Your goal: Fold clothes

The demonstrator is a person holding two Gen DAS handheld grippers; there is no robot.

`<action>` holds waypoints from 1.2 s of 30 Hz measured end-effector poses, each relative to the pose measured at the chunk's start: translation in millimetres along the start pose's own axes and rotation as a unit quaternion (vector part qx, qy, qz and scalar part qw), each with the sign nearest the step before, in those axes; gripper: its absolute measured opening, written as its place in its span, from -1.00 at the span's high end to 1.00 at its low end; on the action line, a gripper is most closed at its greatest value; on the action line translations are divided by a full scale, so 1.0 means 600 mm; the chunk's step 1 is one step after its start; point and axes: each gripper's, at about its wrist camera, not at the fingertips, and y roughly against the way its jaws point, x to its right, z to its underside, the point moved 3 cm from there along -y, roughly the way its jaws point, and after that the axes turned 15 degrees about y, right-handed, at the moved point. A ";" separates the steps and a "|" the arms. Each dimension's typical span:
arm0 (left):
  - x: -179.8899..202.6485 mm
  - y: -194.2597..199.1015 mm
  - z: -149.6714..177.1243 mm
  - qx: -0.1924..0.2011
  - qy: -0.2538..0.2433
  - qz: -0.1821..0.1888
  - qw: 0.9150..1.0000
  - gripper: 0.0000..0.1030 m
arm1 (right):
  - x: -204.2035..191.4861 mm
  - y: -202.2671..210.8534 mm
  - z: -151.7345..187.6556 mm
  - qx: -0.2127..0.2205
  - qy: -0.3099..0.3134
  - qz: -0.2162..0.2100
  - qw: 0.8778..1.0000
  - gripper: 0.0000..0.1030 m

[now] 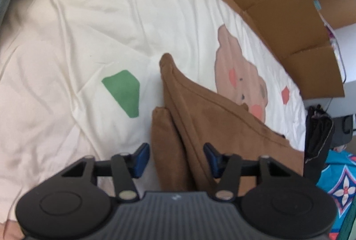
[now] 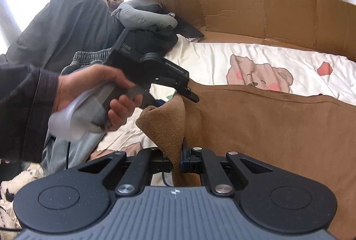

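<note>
Behind the left claw (image 2: 178, 95), the brown garment's (image 2: 267, 129) corner hides.

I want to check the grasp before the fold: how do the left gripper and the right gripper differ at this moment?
The right gripper is shut on the brown garment; the left gripper stands open, brown cloth between its blue pads, which do not press it. The right pinches an edge; the left straddles folds. Both point down at the same garment.

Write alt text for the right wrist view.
The right tool is shut on a corner of a brown garment spread over a cream bedsheet with a bear print. To its left, a hand holds the left tool at the same garment's edge; cardboard lines the far side.
</note>
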 end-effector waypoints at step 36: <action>0.378 0.089 0.083 0.000 -0.121 -0.036 0.992 0.82 | 0.116 0.210 0.015 0.071 -0.138 0.080 0.985 0.92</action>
